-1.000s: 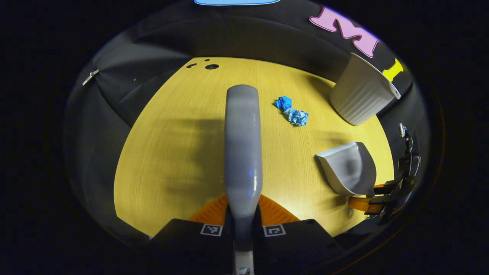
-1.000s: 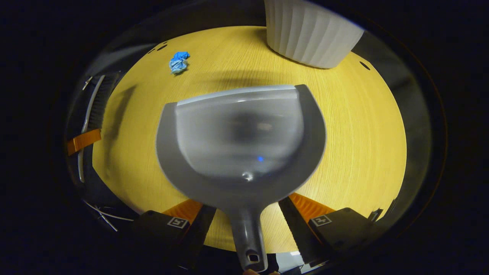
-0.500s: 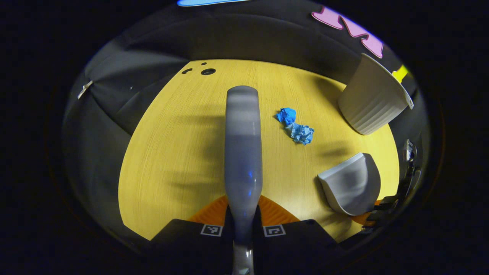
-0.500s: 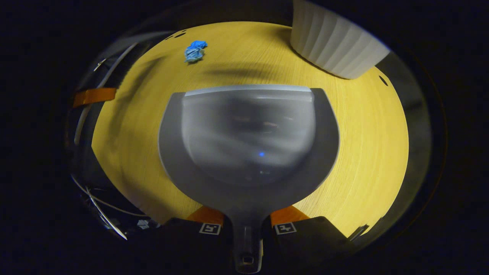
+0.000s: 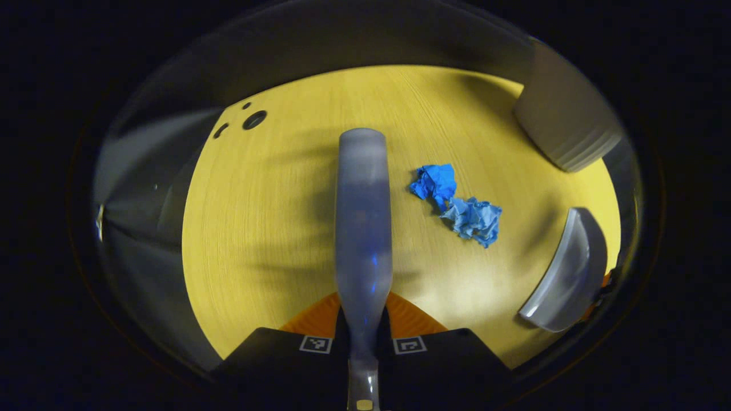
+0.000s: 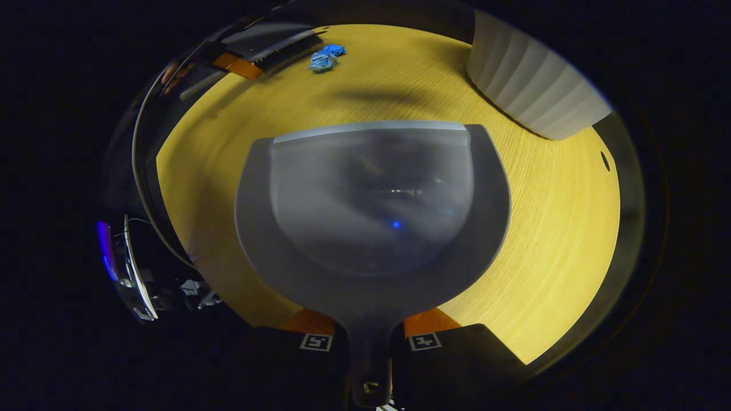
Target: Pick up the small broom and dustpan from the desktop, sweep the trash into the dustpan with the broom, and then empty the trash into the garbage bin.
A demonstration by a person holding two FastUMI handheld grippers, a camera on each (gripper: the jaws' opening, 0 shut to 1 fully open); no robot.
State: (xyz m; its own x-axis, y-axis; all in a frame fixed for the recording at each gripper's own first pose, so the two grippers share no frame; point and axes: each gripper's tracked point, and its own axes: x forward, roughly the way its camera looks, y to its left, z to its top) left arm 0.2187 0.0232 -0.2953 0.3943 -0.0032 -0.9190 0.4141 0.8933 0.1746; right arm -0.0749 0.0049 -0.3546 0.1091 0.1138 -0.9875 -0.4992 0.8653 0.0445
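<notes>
Broom (image 5: 363,228) in the left gripper (image 5: 363,328), as seen in the left gripper view: both fingers were clamped on the handle, which ran straight ahead above the yellow desktop (image 5: 268,228). Two crumpled blue paper scraps (image 5: 457,202) lay on the wood just right of the broom, touching each other. Farther right stood the ribbed white garbage bin (image 5: 565,131), with the dustpan (image 5: 565,274) nearer, at the desktop's edge.

Right gripper view: the right gripper (image 6: 370,339) had its fingers closed on the dustpan's (image 6: 371,211) handle, the pan empty and held over the desktop (image 6: 559,228). The bin (image 6: 531,85) stood ahead to the right; the scraps (image 6: 325,57) lay far ahead, beside the broom's bristles (image 6: 285,48).
</notes>
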